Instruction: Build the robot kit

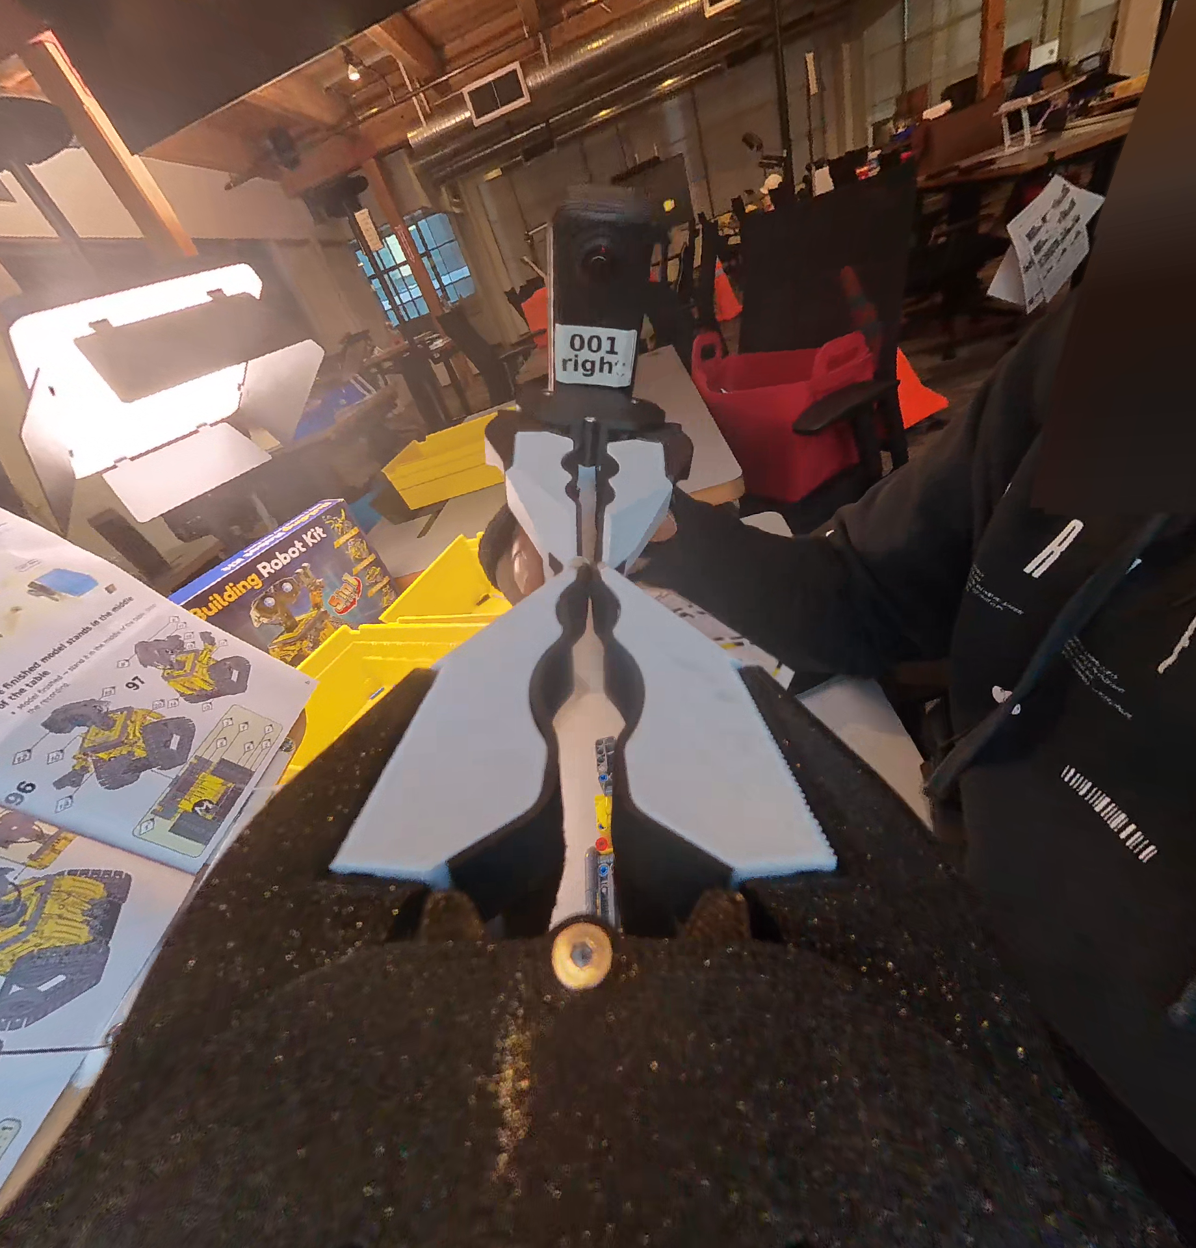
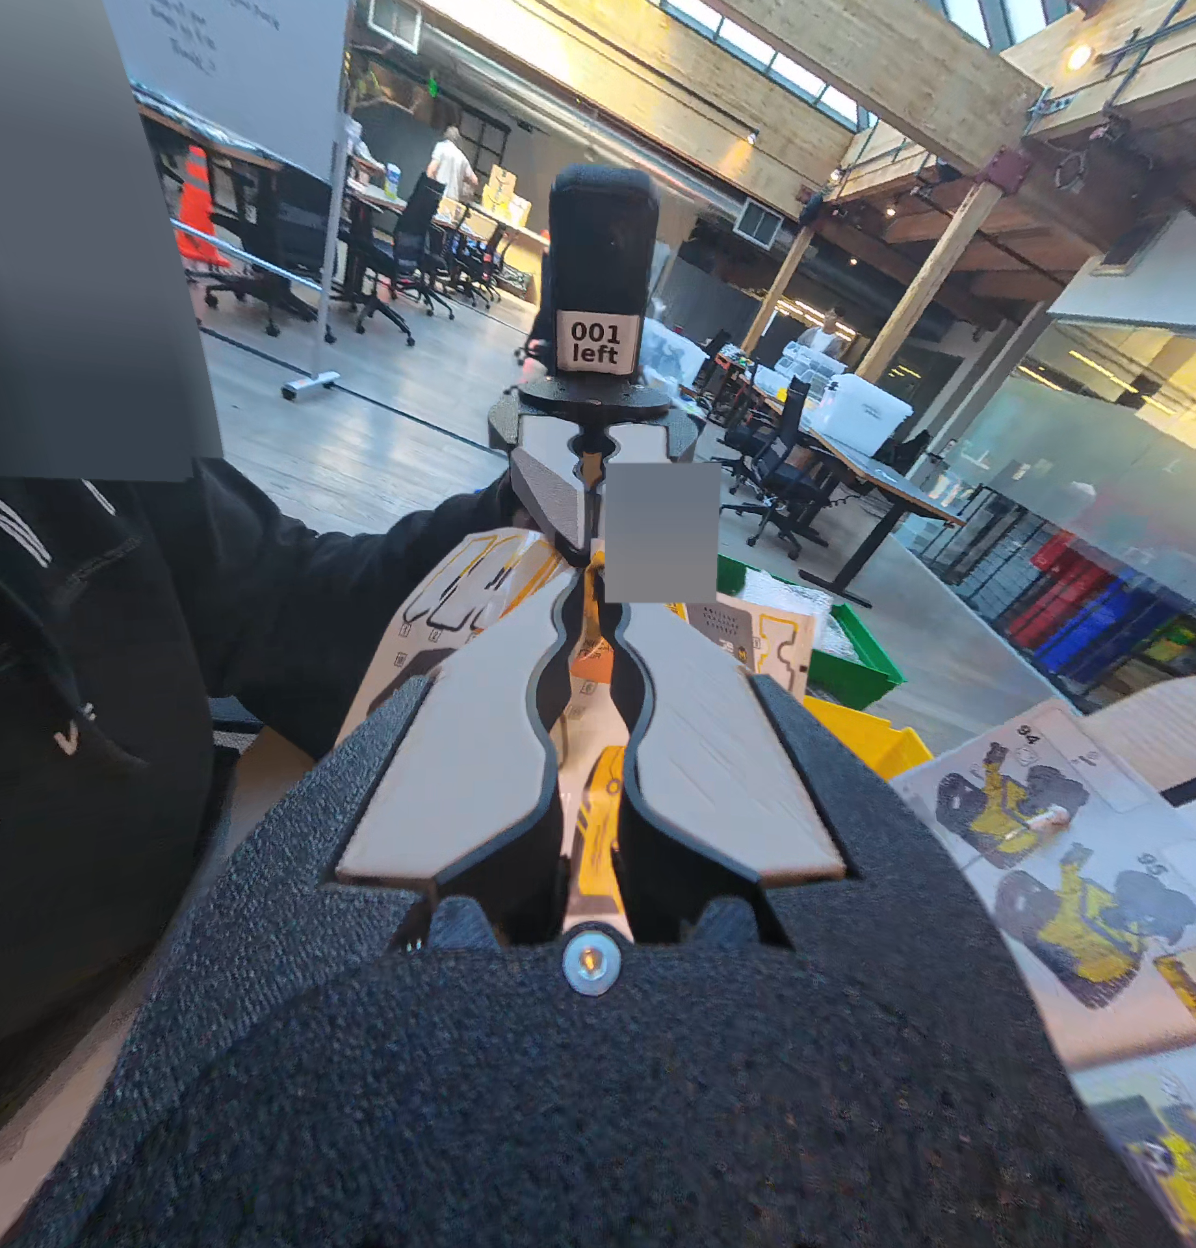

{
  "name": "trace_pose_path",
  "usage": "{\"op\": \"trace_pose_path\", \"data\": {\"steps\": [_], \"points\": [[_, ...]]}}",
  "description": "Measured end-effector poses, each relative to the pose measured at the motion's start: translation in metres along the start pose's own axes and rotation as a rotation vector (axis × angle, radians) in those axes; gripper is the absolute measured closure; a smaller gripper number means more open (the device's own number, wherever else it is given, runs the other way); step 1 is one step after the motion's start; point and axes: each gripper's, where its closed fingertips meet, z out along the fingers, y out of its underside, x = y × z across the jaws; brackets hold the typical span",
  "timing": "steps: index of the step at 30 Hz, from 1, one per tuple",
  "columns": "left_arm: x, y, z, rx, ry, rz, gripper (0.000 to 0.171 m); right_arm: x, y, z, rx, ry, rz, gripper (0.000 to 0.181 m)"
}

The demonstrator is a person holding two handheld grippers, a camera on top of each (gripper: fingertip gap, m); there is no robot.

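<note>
My left gripper (image 1: 585,574) and my right gripper (image 2: 585,574) face each other tip to tip, almost touching. Both are shut on the same thin printed sheet. In the left wrist view the sheet (image 1: 592,797) is edge-on, a pale strip with grey, yellow and red marks between my fingers. In the right wrist view the sheet (image 2: 602,830) shows yellow and orange shapes and spreads out to both sides behind my fingers. The right gripper (image 1: 585,533) shows opposite in the left wrist view, and the left gripper (image 2: 585,527) opposite in the right wrist view. Black-sleeved arms hold both.
An open instruction booklet (image 1: 109,709) lies at the left and also shows in the right wrist view (image 2: 1054,844). A blue kit box (image 1: 298,594) and yellow bins (image 1: 393,662) stand behind it. A green bin (image 2: 852,648) and a bright lamp panel (image 1: 143,378) stand farther back. Both grippers' tips are close together, under 4 cm apart.
</note>
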Motion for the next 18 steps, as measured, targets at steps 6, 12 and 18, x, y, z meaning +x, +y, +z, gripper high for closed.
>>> {"op": "trace_pose_path", "data": {"steps": [6,12,18], "points": [[-0.003,0.005,0.0,-0.055,-0.061,0.09,0.171,0.002,-0.003,-0.002,0.067,-0.052,0.102,0.18],[-0.005,0.006,-0.001,-0.052,-0.088,0.157,0.171,0.003,-0.001,-0.003,0.063,-0.04,0.095,0.181],[-0.006,0.003,-0.005,0.018,-0.075,0.196,0.171,0.003,0.009,-0.002,-0.121,0.113,-0.212,0.153]]}}
